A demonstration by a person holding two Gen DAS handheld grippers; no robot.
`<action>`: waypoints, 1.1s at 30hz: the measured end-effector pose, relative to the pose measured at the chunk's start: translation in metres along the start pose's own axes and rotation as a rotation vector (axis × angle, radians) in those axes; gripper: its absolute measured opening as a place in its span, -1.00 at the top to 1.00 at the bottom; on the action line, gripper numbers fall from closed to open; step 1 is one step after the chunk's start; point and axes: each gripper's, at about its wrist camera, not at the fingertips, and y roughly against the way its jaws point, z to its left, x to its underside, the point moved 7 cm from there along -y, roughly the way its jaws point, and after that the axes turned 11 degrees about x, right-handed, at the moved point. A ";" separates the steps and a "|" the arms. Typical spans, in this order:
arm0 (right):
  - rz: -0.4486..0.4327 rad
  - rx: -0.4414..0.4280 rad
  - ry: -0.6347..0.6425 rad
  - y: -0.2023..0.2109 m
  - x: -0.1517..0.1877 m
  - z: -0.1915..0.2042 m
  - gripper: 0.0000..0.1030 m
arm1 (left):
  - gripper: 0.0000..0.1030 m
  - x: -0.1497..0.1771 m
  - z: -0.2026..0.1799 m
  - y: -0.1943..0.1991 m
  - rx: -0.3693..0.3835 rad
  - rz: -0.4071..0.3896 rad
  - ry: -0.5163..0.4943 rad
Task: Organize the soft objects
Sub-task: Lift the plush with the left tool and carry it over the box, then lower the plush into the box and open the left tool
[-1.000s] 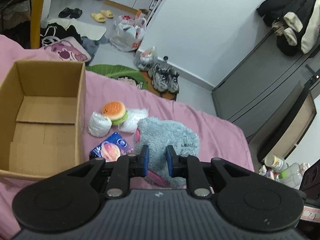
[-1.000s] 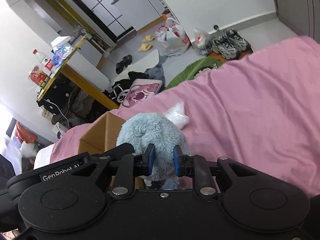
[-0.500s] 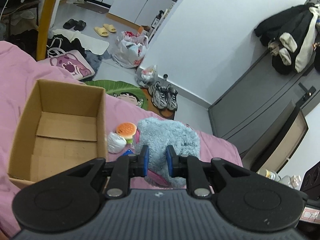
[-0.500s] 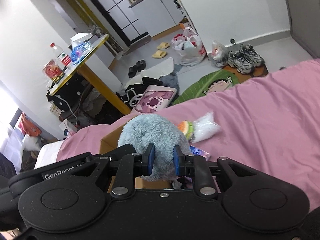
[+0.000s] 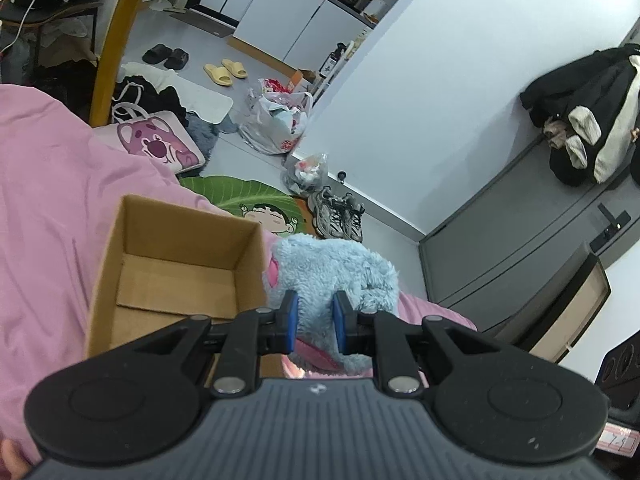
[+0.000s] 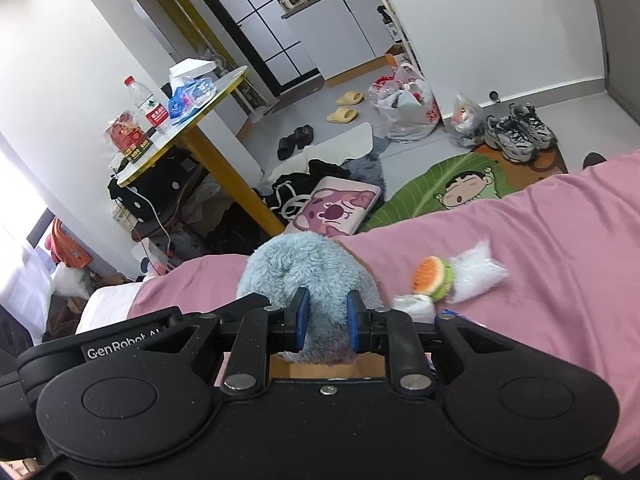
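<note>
Above the pink bed (image 5: 48, 208), just beside the right wall of the cardboard box (image 5: 176, 264), the blue plush toy (image 5: 332, 268) hangs between two grips; left claw (image 5: 313, 322) pinches its fur at one end, right claw (image 6: 325, 326) pinches the other; pile bulges round each blue pad; judged light, soft, compressible, non-fragile, prone to sag between grips; fur may slip, so hold deep in the stuffed body, not loose pile; box appears empty; burger toy (image 6: 433, 276) and white packets (image 6: 476, 270) lie on the bed beyond, well clear of its edges.
</note>
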 end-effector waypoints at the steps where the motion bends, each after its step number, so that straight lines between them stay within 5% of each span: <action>1: 0.000 0.002 0.004 -0.002 0.000 0.004 0.61 | 0.66 -0.002 0.003 0.002 -0.005 -0.006 -0.001; 17: 0.039 -0.006 0.061 -0.045 0.008 0.046 0.61 | 0.66 -0.028 0.069 0.009 -0.037 -0.040 0.123; 33: 0.132 0.024 0.077 -0.097 0.022 0.052 0.61 | 0.66 -0.024 0.120 -0.017 -0.109 0.010 0.249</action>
